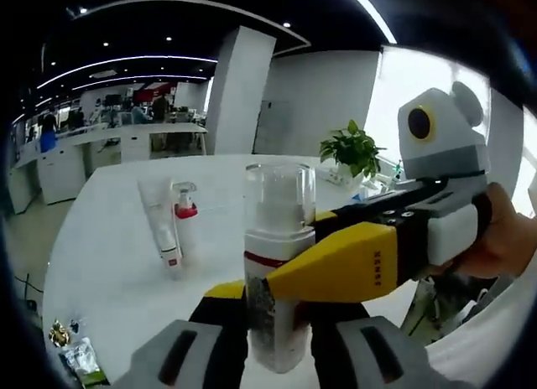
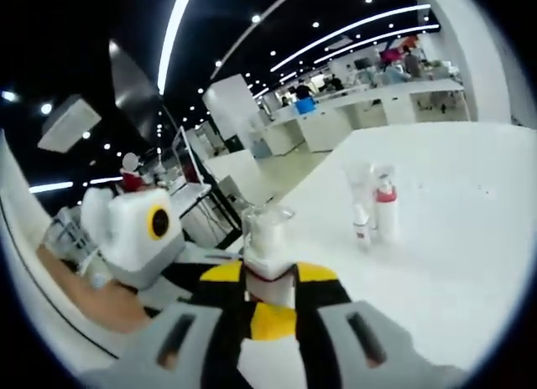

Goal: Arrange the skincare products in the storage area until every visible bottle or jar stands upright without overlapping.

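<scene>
1. My left gripper (image 1: 273, 322) has its jaws pinching a foam pump bottle (image 1: 277, 263) with a clear cap and a red band; it stands upright over the white tabletop (image 1: 109, 238).
2. My right gripper (image 1: 369, 263) reaches in from the right, and its yellow jaws close on the same bottle at its shoulder.
3. Farther back on the tabletop a white tube (image 1: 161, 225) and a small red-collared spray bottle (image 1: 185, 217) stand upright, just beside each other; I cannot tell whether they touch.
4. I judge the step in hand is placing this bottle. Next: set it down well apart from the pair, then release both grips without tipping it.
</scene>
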